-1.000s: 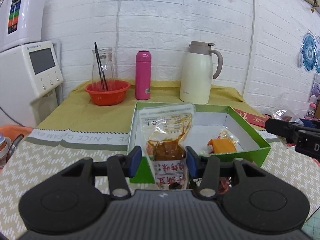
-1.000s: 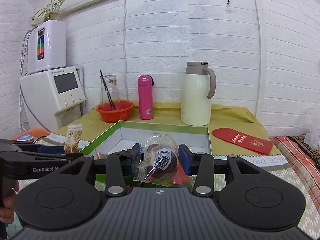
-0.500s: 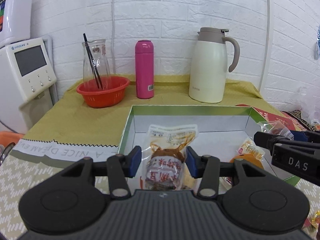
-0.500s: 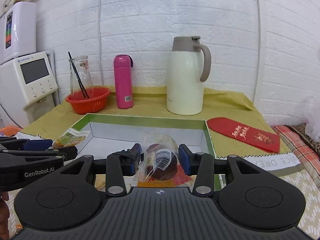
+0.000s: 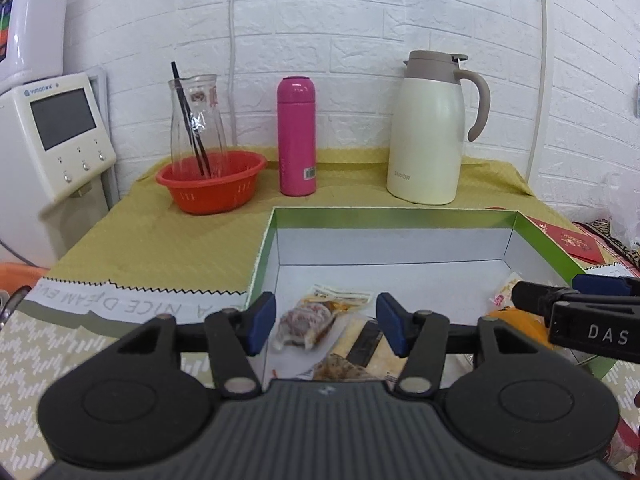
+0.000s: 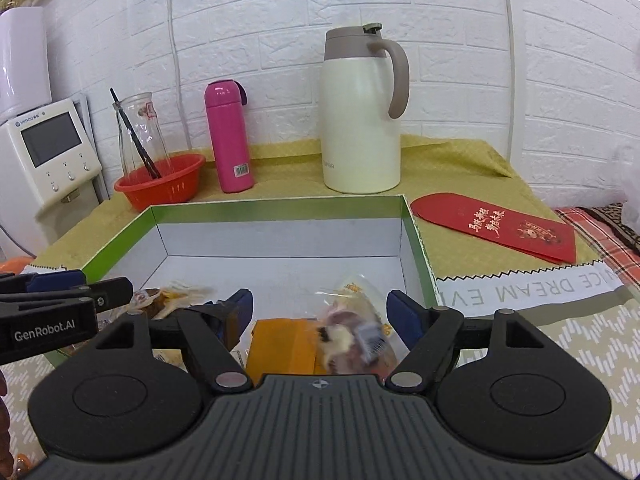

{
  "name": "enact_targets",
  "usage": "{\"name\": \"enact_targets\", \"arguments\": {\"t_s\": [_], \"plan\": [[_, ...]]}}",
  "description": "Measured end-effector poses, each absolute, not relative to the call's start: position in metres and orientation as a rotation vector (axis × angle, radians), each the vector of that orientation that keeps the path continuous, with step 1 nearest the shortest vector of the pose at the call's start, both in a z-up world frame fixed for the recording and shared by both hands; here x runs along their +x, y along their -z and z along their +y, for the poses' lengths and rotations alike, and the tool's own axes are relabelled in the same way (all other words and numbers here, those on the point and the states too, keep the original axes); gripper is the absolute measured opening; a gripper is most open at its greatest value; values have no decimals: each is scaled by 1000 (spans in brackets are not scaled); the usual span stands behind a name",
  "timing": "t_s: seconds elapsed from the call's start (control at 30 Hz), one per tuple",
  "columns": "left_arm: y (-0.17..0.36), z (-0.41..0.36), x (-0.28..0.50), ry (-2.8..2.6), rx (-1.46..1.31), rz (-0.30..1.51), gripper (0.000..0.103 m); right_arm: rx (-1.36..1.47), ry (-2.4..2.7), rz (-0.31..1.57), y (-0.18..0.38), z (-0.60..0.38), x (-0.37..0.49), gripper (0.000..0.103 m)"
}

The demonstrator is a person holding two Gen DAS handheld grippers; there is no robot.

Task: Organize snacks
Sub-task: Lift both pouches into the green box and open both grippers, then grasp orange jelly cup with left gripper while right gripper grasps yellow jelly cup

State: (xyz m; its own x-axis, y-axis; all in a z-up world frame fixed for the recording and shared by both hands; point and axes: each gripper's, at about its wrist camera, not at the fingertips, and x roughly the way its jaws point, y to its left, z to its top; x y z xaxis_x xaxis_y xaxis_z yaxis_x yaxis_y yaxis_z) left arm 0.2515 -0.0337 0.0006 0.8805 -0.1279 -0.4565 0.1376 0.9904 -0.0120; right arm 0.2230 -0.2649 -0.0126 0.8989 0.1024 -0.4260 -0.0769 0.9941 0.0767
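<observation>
Two grippers, left (image 5: 326, 322) and right (image 6: 320, 316), are opening over the box (image 6: 416, 236), freeing light, crinkly packets (image 5: 306, 322) at twelve o'clock; they look best pinched by their sealed edges.

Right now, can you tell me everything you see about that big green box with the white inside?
The big green cardboard box is a shallow open tray, bright green outside and along its rim, plain white inside. It sits flat on the patterned tablecloth, in front of the cream jug. Several wrapped snacks lie on its floor at the near end; the far end is bare. Both open grippers hover over its near edge.
</observation>
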Motion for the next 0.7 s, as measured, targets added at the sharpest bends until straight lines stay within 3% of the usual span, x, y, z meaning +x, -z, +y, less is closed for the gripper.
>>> {"name": "enact_targets", "arguments": {"t_s": [0.13, 0.47, 0.7], "plan": [[-13, -14, 232, 111, 19, 437, 73, 77, -113, 405, -1, -274, 206, 103], [-13, 37, 170, 29, 1, 441, 90, 132, -177, 366, -10, -314, 136, 103], [12, 40, 131, 26, 47, 496, 93, 157, -139, 431, 8, -350, 97, 103]]}}
